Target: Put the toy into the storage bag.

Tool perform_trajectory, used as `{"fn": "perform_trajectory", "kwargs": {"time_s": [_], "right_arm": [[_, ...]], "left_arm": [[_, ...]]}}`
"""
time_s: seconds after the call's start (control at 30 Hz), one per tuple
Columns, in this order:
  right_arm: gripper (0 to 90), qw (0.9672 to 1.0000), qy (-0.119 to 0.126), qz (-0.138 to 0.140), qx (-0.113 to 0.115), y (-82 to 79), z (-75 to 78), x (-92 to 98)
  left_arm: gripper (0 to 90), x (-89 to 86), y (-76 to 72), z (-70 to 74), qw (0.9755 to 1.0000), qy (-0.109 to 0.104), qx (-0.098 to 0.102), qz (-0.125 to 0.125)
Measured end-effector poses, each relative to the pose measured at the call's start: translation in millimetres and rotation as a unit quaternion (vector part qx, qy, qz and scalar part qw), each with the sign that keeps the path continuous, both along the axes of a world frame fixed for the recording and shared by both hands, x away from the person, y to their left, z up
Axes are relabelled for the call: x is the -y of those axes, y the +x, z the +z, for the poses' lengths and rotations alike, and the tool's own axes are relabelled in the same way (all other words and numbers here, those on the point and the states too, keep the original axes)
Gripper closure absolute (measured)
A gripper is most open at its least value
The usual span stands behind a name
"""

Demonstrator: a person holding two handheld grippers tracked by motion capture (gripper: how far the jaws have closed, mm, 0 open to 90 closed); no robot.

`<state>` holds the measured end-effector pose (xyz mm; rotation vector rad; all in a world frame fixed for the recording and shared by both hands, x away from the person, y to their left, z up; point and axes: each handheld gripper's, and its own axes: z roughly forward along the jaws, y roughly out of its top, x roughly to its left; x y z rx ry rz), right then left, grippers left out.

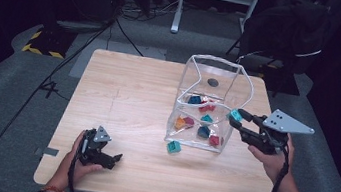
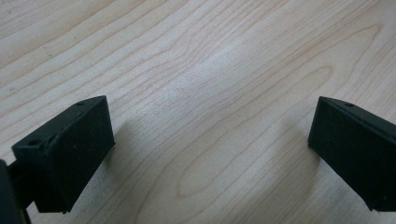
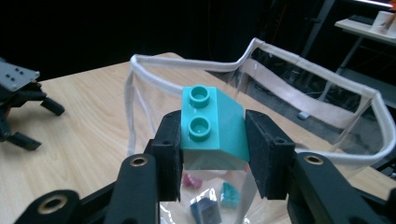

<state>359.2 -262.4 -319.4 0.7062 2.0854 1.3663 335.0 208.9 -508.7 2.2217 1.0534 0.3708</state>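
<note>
Teal brick clamped in the right gripper (image 3: 212, 140) above the clear bag's rim.

Right gripper view shows the teal brick (image 3: 212, 128) pressed between both black pads, studs up, over the white-edged opening of the clear bag (image 3: 261, 88); the high view places this at centre right of the frame, with the right gripper (image 1: 237, 116) at the clear bag (image 1: 213, 66), coloured bricks (image 1: 200, 123) inside it and another teal brick (image 1: 174, 147) on the desk (image 1: 123, 94) just outside. At lower left the left gripper (image 1: 117, 158) rests low on the desk; its own view shows jaws wide apart over bare wood, holding nothing.
</note>
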Motion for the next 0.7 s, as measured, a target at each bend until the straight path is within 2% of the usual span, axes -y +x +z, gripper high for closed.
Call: {"fn": "perform_trajectory", "kwargs": {"time_s": [0.13,0.5,0.7], "right_arm": [[59.3,0.9998,0.015,-0.010,0.002,6.0,8.5,-0.8],[59.3,0.9994,0.027,-0.020,-0.009,24.9,19.1,-4.0],[59.3,0.9990,0.018,-0.038,-0.016,36.9,17.7,-5.1]], "left_arm": [[0.5,0.0,0.0,0.0,1.0000,0.000,0.000,0.000],[0.5,0.0,0.0,0.0,1.0000,0.000,0.000,0.000],[0.5,0.0,0.0,0.0,1.0000,0.000,0.000,0.000]]}}
